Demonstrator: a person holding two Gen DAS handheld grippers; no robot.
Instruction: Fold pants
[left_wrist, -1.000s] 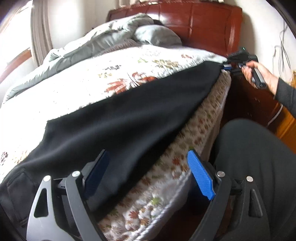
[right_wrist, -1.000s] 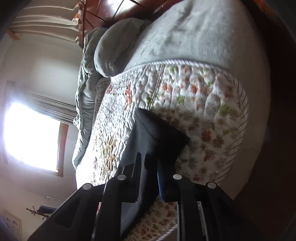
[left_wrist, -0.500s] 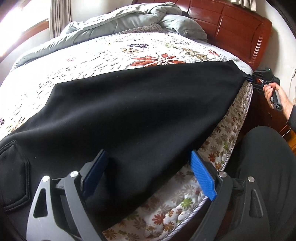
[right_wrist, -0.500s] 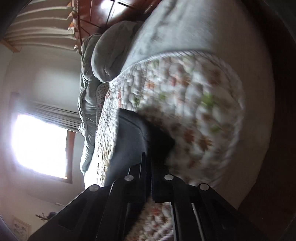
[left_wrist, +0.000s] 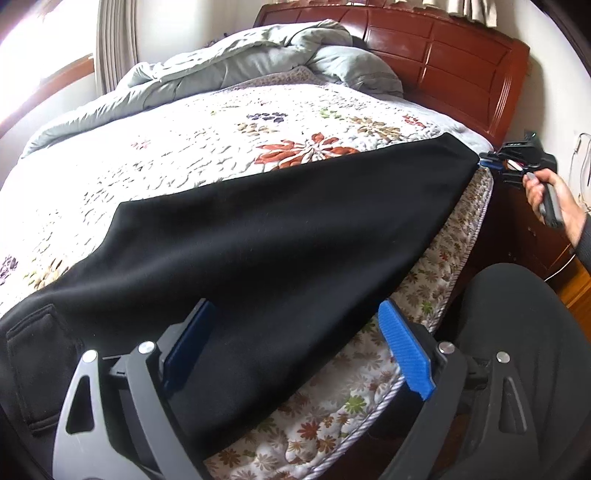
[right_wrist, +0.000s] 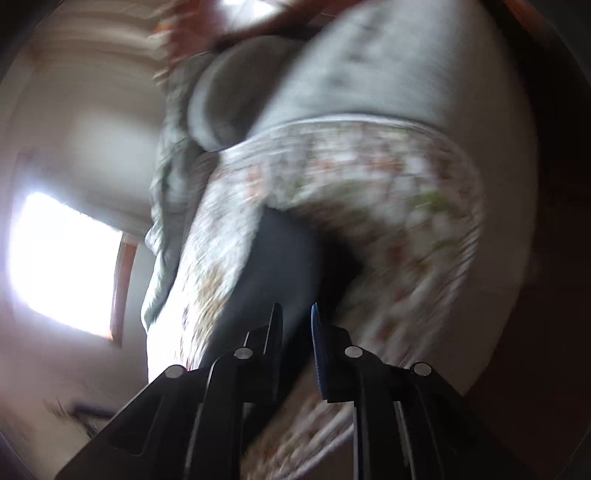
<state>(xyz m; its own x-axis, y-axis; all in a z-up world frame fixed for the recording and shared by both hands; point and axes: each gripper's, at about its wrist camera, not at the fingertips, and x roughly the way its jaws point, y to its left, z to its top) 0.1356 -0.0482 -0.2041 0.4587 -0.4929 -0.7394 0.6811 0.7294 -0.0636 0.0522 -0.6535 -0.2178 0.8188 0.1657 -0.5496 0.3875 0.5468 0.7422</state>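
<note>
Black pants (left_wrist: 277, 236) lie stretched along the near edge of the bed, waist end with a pocket at lower left, leg end at far right. My left gripper (left_wrist: 295, 343) is open, its jaws on either side of the near edge of the pants by the waist. My right gripper (left_wrist: 487, 162) shows at far right, at the leg hem. In the blurred right wrist view the right gripper (right_wrist: 295, 325) has a narrow gap between its jaws with the dark pants cloth (right_wrist: 284, 258) in it; the grip is unclear.
The bed has a floral quilt (left_wrist: 221, 147), a bunched grey duvet (left_wrist: 240, 62) at the back and a red wooden headboard (left_wrist: 443, 48). The person's dark-clad leg (left_wrist: 517, 332) stands by the bed's right side. A window (right_wrist: 62, 258) is bright at left.
The pants have been pulled further onto the bed and stretched taut. The right gripper's jaws, shut before, now show a small gap. The right wrist view has turned and blurred.
</note>
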